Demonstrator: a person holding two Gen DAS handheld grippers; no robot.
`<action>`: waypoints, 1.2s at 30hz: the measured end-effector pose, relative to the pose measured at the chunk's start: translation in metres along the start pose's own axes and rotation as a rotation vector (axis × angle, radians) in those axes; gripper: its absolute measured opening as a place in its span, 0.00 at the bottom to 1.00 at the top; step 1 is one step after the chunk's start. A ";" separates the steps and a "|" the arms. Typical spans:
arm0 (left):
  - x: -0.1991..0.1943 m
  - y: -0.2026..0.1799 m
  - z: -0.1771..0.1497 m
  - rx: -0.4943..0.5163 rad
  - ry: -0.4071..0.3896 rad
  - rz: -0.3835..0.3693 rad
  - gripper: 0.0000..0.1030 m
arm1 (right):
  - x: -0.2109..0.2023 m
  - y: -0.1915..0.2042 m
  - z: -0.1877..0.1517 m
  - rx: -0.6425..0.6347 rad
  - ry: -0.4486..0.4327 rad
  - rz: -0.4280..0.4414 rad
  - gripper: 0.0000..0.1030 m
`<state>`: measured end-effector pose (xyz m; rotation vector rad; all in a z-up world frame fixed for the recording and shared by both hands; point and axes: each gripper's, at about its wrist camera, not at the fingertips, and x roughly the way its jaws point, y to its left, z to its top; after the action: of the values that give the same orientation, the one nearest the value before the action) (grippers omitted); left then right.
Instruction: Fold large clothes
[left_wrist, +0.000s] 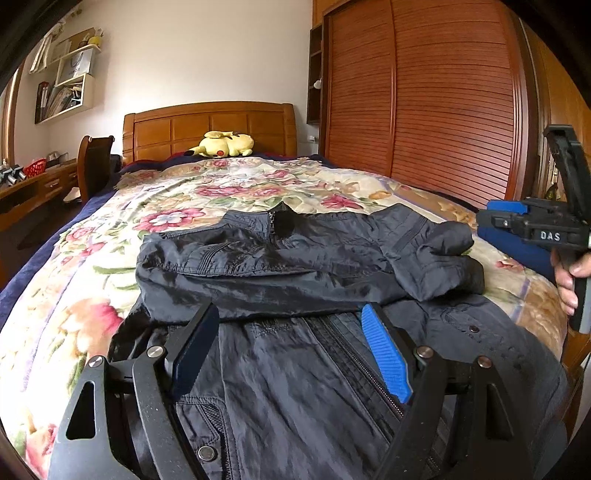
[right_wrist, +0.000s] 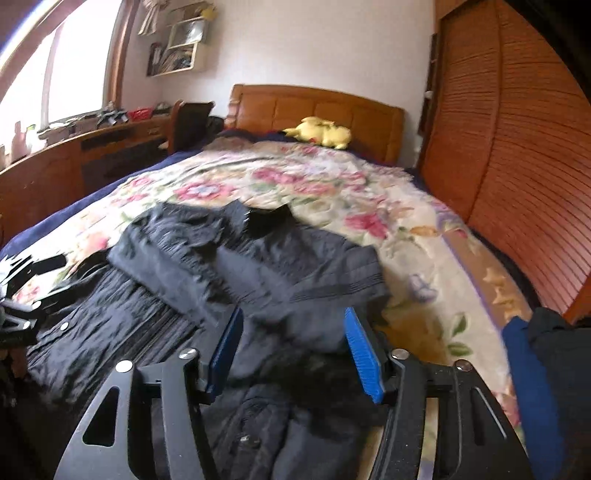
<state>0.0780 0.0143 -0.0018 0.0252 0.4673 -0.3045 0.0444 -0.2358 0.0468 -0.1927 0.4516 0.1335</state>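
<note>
A large dark navy jacket (left_wrist: 280, 266) lies front up on the floral bedspread (left_wrist: 229, 188), collar toward the headboard. Both sleeves are folded across its chest. It also shows in the right wrist view (right_wrist: 258, 273). My left gripper (left_wrist: 290, 314) is open and empty, just above the jacket's lower front near the zipper. My right gripper (right_wrist: 293, 317) is open and empty over the jacket's right side, near the folded sleeve. The right gripper also shows in the left wrist view (left_wrist: 495, 218) at the right edge, held by a hand.
A yellow plush toy (left_wrist: 221, 144) lies by the wooden headboard (left_wrist: 210, 125). A slatted wooden wardrobe (left_wrist: 424, 92) stands to the bed's right. A desk (right_wrist: 92, 144) and chair (left_wrist: 94, 162) stand to the left. Dark blue cloth (right_wrist: 532, 376) is at the right.
</note>
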 end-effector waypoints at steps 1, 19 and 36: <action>0.000 0.000 0.000 0.002 -0.001 0.000 0.78 | 0.002 -0.003 -0.001 0.006 0.000 -0.012 0.62; -0.003 -0.003 -0.001 0.016 0.005 -0.002 0.78 | 0.095 -0.051 -0.079 0.226 0.335 -0.098 0.67; -0.004 -0.007 -0.003 0.033 0.008 0.001 0.78 | 0.089 -0.050 -0.080 0.115 0.365 -0.013 0.18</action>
<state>0.0710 0.0090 -0.0017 0.0588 0.4698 -0.3114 0.0988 -0.2945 -0.0559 -0.1067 0.8187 0.0591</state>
